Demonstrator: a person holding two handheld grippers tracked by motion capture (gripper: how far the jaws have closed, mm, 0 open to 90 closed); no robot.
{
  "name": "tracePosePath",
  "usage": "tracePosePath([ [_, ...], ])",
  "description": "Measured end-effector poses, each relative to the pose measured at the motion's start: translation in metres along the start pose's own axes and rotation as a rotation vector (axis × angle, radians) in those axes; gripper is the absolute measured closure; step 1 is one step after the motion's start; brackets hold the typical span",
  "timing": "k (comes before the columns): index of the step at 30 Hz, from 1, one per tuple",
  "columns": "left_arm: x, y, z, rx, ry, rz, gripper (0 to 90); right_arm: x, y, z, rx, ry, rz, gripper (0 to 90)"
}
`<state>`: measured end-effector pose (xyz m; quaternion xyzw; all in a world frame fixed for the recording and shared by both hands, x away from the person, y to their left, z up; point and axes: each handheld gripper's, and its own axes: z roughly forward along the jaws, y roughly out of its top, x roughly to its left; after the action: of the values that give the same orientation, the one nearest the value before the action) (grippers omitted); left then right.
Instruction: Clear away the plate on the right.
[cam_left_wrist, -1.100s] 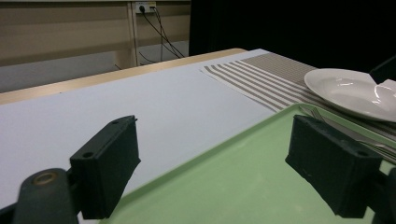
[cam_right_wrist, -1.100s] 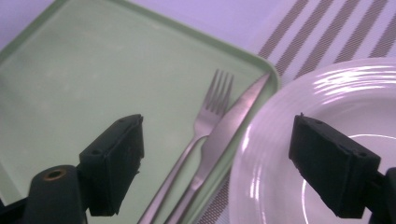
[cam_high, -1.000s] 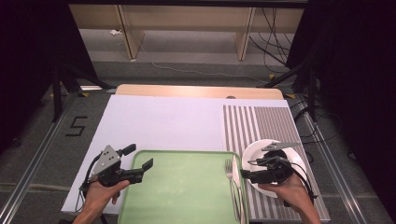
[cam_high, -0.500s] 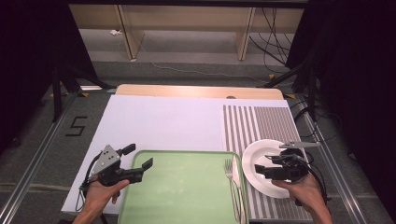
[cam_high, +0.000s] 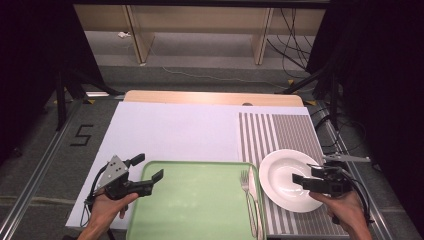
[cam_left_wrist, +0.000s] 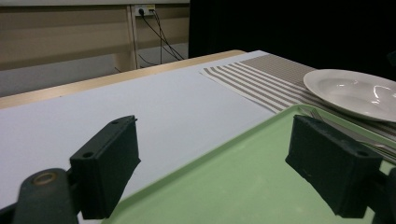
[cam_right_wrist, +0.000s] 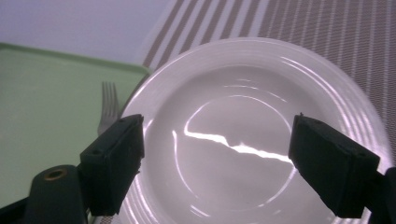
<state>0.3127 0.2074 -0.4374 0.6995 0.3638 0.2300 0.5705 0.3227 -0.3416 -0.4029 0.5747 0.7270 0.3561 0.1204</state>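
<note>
A green tray (cam_high: 200, 202) lies at the near edge of the table. A fork (cam_high: 245, 186) and a knife (cam_high: 253, 197) rest along its right side. To its right, a white plate (cam_high: 282, 172) sits on a striped placemat (cam_high: 272, 132). My left gripper (cam_high: 149, 167) hovers open over the tray's left corner with nothing between its jaws. My right gripper (cam_high: 307, 175) is open and empty above the right half of the plate. In the right gripper view my right gripper (cam_right_wrist: 219, 158) frames the plate (cam_right_wrist: 243, 130), with the fork (cam_right_wrist: 108, 107) at left.
The left gripper view looks past my open left gripper (cam_left_wrist: 215, 158) across the tray (cam_left_wrist: 243, 182) to the plate (cam_left_wrist: 355, 91) and placemat (cam_left_wrist: 261, 79). A white sheet (cam_high: 175, 130) covers the table. Beyond the far edge are shelving legs and cables.
My right gripper has drawn back to the right, from the plate's left rim to its right half. The plate stays put. The left gripper has not moved.
</note>
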Motion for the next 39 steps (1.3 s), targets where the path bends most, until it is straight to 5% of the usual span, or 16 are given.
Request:
tracePosePath([
  [1, 0.000, 0.000, -0.001, 0.005, 0.004, 0.002, 15.8, -0.004, -0.002, -0.002, -0.031, 0.011, 0.025, 19.5],
  [7, 0.000, 0.001, -0.001, -0.003, -0.001, -0.012, 15.8, -0.020, -0.012, -0.011, 0.009, -0.019, 0.136, 19.6],
  [15, 0.000, 0.001, -0.001, -0.005, -0.006, -0.017, 15.8, -0.034, -0.027, -0.011, 0.006, -0.092, 0.201, 20.1],
  [18, 0.000, 0.001, -0.001, -0.007, -0.007, -0.019, 15.8, -0.041, -0.031, -0.014, -0.015, -0.087, 0.206, 20.4],
  [26, 0.000, 0.001, 0.000, -0.005, -0.011, -0.018, 15.8, -0.056, -0.041, -0.014, 0.030, -0.043, 0.283, 21.2],
  [27, -0.001, 0.001, 0.000, -0.004, -0.012, -0.017, 15.8, -0.059, -0.041, -0.011, 0.004, -0.038, 0.260, 21.3],
  [30, -0.001, 0.001, 0.000, -0.001, -0.012, -0.016, 15.8, -0.062, -0.043, -0.012, 0.047, -0.009, 0.320, 21.5],
  [33, -0.001, 0.001, 0.000, -0.003, -0.013, -0.017, 15.8, -0.067, -0.045, -0.009, 0.057, -0.020, 0.329, 22.1],
  [34, -0.001, 0.001, 0.000, -0.002, -0.012, -0.018, 15.8, -0.068, -0.046, -0.009, 0.061, 0.016, 0.341, 22.3],
  [39, -0.001, 0.001, 0.000, -0.003, -0.015, -0.014, 15.8, -0.070, -0.047, -0.004, 0.083, 0.034, 0.363, 23.4],
])
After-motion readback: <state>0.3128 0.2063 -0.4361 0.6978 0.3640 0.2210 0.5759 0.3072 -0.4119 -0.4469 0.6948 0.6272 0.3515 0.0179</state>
